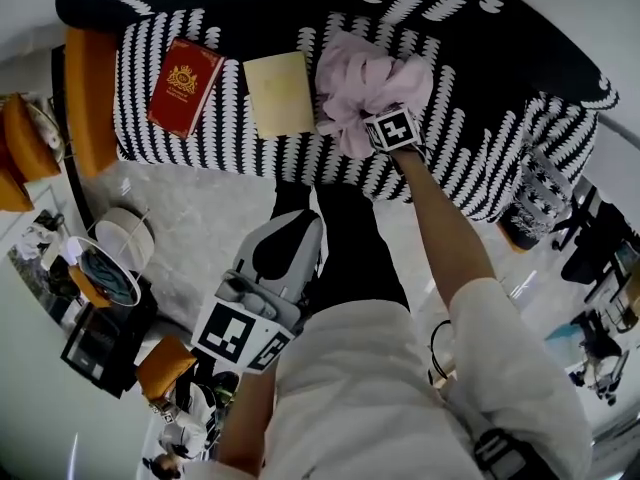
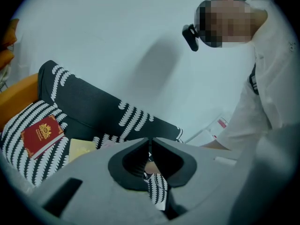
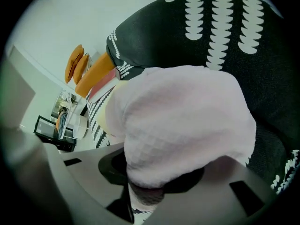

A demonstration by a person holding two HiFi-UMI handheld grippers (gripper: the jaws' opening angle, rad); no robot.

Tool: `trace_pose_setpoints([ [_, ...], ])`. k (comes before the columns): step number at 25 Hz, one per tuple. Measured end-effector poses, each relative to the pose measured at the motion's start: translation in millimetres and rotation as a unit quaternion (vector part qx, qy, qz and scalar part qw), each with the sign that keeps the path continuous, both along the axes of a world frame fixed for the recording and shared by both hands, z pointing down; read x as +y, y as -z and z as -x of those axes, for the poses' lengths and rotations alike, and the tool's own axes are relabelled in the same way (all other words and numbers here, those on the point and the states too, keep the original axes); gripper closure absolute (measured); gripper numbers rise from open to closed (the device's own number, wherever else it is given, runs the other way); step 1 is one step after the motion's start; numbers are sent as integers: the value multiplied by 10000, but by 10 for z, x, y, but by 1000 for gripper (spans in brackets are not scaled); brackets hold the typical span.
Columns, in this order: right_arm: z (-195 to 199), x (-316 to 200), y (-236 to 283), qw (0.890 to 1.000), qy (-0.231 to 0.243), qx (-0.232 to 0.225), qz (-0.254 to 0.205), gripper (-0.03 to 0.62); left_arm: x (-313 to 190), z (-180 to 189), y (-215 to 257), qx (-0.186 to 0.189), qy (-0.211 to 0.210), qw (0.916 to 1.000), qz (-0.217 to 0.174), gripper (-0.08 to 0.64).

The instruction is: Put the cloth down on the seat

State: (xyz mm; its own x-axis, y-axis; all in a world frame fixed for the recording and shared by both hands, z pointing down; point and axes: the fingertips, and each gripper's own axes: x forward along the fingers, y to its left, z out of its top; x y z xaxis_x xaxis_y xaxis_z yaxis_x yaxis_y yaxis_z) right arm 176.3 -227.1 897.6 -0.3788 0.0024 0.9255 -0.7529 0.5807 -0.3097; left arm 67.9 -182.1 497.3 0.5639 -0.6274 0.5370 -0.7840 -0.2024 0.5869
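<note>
Head view shows your right claw [image 1: 372,116] clenched on the pink cloth [image 1: 365,73], which spreads over the patterned seat [image 1: 460,168] just beside a yellow booklet [image 1: 279,93]. A red book [image 1: 184,85] lies further left. You grip a bunched part from above, I judge, so the fabric settles beside the booklet rather than over it. Your left claw [image 2: 150,142] is closed on nothing, low and away from the seat. No container is involved; the seat alone carries everything.

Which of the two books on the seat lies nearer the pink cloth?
The pale yellow book, right beside the cloth; the red book with the gold emblem lies farther left.
</note>
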Motion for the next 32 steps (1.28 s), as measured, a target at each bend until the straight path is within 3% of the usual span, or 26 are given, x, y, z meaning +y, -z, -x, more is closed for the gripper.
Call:
trace_pose_setpoints([
  [8, 15, -19, -84, 9994, 115, 235, 217, 440, -16, -5, 17, 59, -18, 10000, 22, 531],
  [13, -8, -22, 11, 9997, 54, 186, 168, 391, -54, -27, 85, 116, -120, 9998, -75, 531],
  [23, -18, 77, 338, 9993, -339, -86, 114, 290, -11, 82, 331, 155, -147, 9994, -257, 531],
  [32, -133, 153, 694, 9952, -919, -77, -315, 279, 163, 84, 503, 288, -401, 9974, -528, 531],
])
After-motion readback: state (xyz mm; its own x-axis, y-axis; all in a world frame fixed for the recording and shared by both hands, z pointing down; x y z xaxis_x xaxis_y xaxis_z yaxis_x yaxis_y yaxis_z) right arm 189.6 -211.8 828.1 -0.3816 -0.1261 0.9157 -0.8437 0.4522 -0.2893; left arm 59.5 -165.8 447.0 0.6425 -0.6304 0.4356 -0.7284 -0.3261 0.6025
